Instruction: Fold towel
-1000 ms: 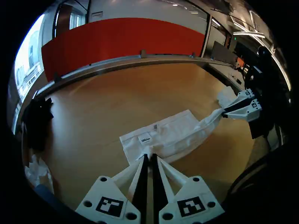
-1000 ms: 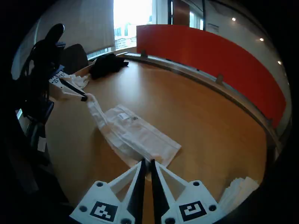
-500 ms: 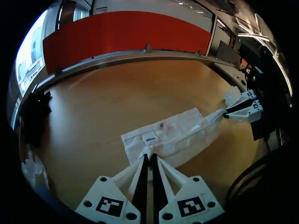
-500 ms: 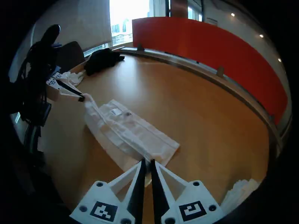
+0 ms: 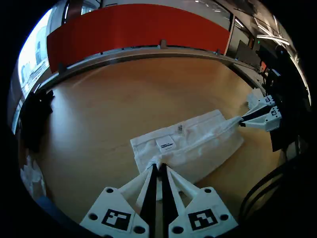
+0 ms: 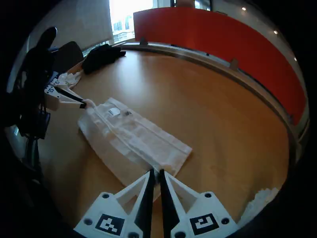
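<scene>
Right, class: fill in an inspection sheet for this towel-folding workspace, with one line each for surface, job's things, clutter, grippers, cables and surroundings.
Surface: wooden table with a curved far edge.
Job's things: white towel lying partly folded on the table, its label facing up.
Clutter: black garment at the far edge; white cloths by the near edge.
Grippers: left gripper and right gripper are each shut on a towel corner.
Cables: dark strand past the table edge, possibly a cable.
Surroundings: red partition, window, chair.
</scene>
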Demonstrator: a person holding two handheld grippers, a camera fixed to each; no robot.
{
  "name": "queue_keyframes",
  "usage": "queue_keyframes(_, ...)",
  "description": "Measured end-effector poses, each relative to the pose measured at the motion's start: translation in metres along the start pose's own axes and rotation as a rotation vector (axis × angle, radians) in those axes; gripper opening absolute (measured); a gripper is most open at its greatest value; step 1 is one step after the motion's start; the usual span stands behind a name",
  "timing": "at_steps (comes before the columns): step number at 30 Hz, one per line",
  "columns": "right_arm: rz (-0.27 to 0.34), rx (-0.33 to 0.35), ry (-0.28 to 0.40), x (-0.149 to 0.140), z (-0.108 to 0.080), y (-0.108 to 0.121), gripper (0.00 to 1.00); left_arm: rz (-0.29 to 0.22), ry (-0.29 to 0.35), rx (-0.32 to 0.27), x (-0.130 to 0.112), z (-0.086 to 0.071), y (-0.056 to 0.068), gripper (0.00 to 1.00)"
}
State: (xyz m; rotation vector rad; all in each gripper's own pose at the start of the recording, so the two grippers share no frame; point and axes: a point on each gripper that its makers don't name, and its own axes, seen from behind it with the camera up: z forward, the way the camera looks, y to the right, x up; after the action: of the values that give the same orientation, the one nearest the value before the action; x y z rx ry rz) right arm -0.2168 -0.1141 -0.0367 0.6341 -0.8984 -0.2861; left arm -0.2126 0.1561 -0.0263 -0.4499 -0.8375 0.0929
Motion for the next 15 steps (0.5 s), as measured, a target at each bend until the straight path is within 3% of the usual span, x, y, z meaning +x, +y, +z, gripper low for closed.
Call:
queue_keyframes(5,-0.005,-0.012,-0.008,-0.002,0.008,0.004,0.11,-0.003,-0.003,0.010,-0.002,0.008,-0.003,0.09)
queue_keyframes(9,0.006,-0.031,-0.001,-0.001,0.016,0.010,0.16,-0.006,0.000,0.017,0.000,0.015,-0.005,0.18)
queue_keyframes(15,0.020,-0.046,0.002,-0.001,0.023,0.016,0.44,0.000,-0.008,0.045,-0.002,0.022,-0.015,0.31)
